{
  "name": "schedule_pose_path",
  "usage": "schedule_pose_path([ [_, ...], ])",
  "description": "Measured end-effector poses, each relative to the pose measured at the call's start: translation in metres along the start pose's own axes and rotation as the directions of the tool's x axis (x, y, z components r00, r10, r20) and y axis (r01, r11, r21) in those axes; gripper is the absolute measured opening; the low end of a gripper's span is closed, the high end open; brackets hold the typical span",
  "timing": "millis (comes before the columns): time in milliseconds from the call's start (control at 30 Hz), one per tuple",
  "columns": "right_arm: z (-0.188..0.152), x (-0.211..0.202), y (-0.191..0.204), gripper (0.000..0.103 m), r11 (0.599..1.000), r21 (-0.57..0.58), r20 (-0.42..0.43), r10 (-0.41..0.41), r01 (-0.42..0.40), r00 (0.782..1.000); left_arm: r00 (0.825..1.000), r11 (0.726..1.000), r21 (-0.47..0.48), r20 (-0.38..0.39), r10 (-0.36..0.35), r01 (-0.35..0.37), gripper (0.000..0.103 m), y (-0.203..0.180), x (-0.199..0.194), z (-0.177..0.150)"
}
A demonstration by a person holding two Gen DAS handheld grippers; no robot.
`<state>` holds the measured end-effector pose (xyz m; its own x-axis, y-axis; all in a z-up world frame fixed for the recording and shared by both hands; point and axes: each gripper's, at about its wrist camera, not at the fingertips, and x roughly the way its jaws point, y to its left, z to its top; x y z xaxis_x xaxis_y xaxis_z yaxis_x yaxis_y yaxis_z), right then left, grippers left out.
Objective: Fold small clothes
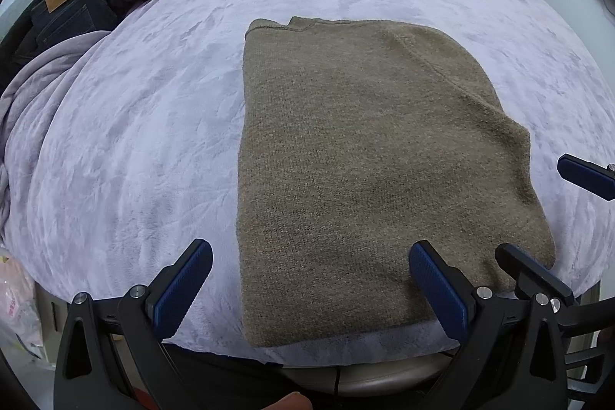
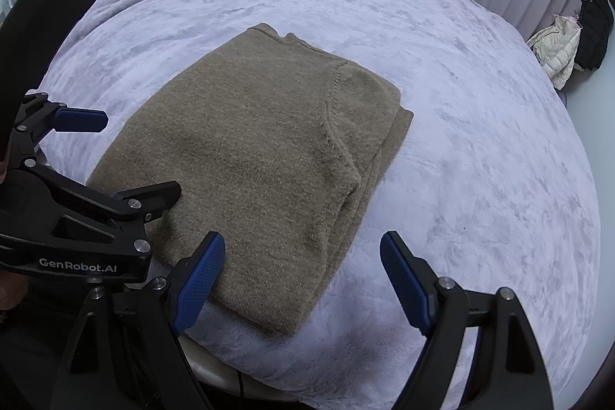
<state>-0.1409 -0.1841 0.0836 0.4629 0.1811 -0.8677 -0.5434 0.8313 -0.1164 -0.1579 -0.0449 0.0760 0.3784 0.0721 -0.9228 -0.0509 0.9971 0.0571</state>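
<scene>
Sweater (image 1: 357, 156) lies folded flat on the bed (image 1: 134, 125), near its front edge, while both hand-held grippers, left (image 1: 307, 291) and right (image 2: 303, 279), hover spread and empty above its near hem, apparently poised for another fold.

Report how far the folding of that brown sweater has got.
Done: the brown sweater lies flat on the lilac blanket, its sides folded in to a narrow stack with layered edges. In hand: nothing; the left gripper and right gripper are both open over its near hem. Left: probably the crosswise fold.
</scene>
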Motion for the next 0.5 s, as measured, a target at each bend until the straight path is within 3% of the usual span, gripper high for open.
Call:
schedule_pose_path([
  [500,-0.005,-0.001,-0.009,0.085,1.000,0.007,0.020,0.026,-0.026,0.999,0.999,0.999,0.023,0.014,0.035,-0.035,0.103,-0.012,-0.005,0.002],
])
